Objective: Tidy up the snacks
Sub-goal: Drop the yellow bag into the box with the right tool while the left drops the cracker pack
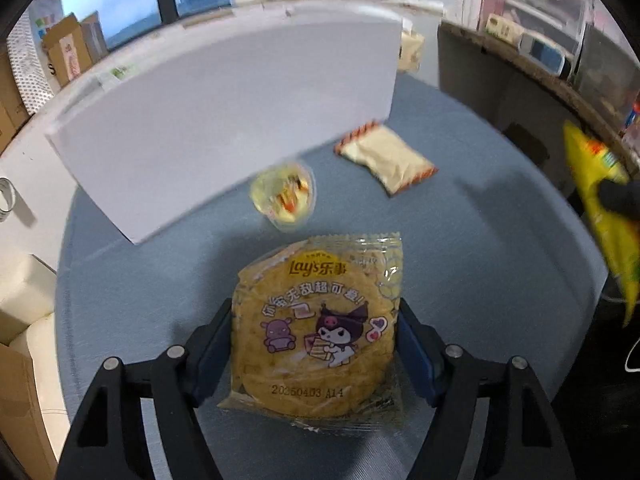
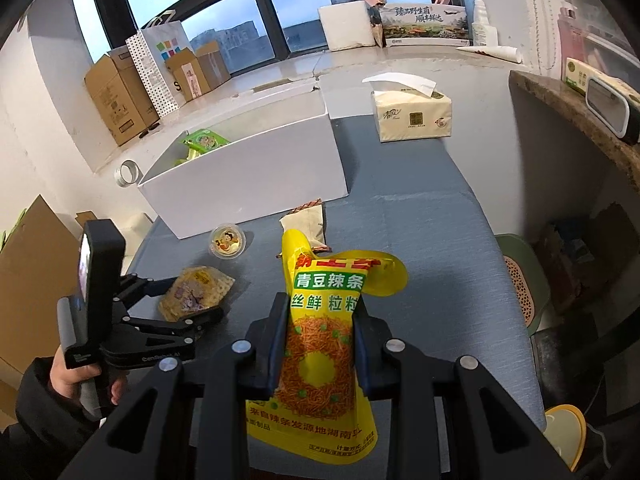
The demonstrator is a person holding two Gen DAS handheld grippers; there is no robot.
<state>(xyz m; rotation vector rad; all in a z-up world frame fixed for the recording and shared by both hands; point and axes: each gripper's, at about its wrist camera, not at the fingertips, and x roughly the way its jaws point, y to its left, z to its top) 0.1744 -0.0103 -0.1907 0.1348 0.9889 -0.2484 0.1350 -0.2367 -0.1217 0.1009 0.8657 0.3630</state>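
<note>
Left tool (image 1: 316,344): clamped on Lay's chip packet (image 1: 320,328)
Right tool (image 2: 320,332): clamped on yellow spicy-strip bag (image 2: 320,344)
Ahead of both: white bin (image 2: 248,172), jelly cup (image 2: 227,241)

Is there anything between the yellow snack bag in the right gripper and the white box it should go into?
Partly. The beige orange-edged packet lies on the grey table between the yellow spicy-strip bag, clamped in the right gripper, and the white box. The box's near wall must also be cleared; lifting should pass both.

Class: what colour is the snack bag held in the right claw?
Bright yellow bag, best in the right wrist view.
</note>
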